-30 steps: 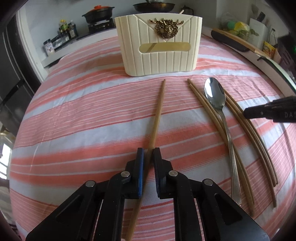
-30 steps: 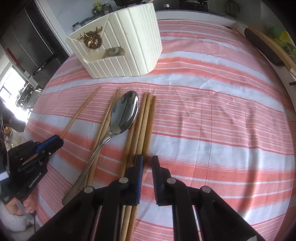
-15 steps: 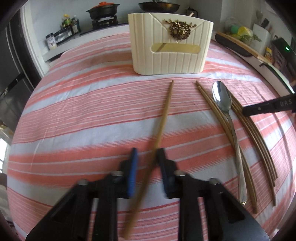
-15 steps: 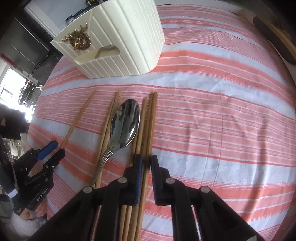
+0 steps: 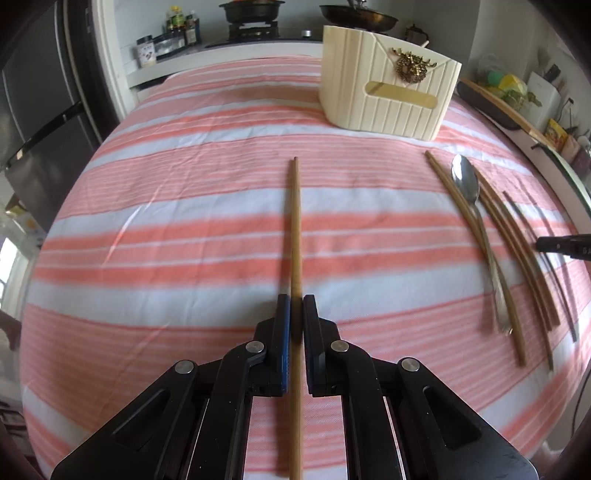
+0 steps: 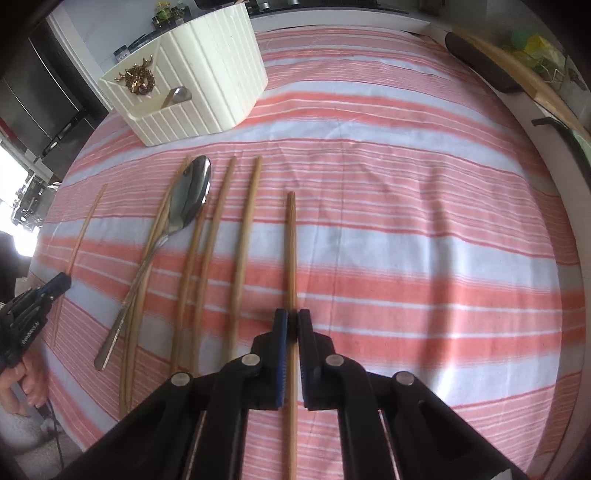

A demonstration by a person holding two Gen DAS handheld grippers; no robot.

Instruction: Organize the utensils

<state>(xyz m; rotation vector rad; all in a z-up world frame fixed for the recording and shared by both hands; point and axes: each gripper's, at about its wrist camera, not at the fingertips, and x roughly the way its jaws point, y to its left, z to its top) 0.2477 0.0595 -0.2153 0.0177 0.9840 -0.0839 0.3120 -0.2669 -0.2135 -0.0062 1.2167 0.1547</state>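
Observation:
My left gripper (image 5: 294, 303) is shut on a wooden chopstick (image 5: 295, 221) that points toward the cream utensil holder (image 5: 388, 99) at the far side. My right gripper (image 6: 291, 318) is shut on another wooden chopstick (image 6: 291, 243), held apart from the rest. A metal spoon (image 6: 184, 206) and several chopsticks (image 6: 210, 243) lie on the striped cloth to its left. The holder (image 6: 192, 77) shows a spoon inside its front pocket. The spoon (image 5: 469, 188) and chopsticks (image 5: 517, 251) also show at the right of the left wrist view.
The red and white striped tablecloth (image 5: 184, 221) covers a round table. A counter with a stove and pans (image 5: 255, 11) runs behind it. A dark board (image 6: 491, 70) lies at the far right edge. A fridge (image 5: 37, 110) stands to the left.
Both grippers have closed on a chopstick each and lifted it. The right one has pulled its chopstick to the right, away from the group. The left view has swung left.

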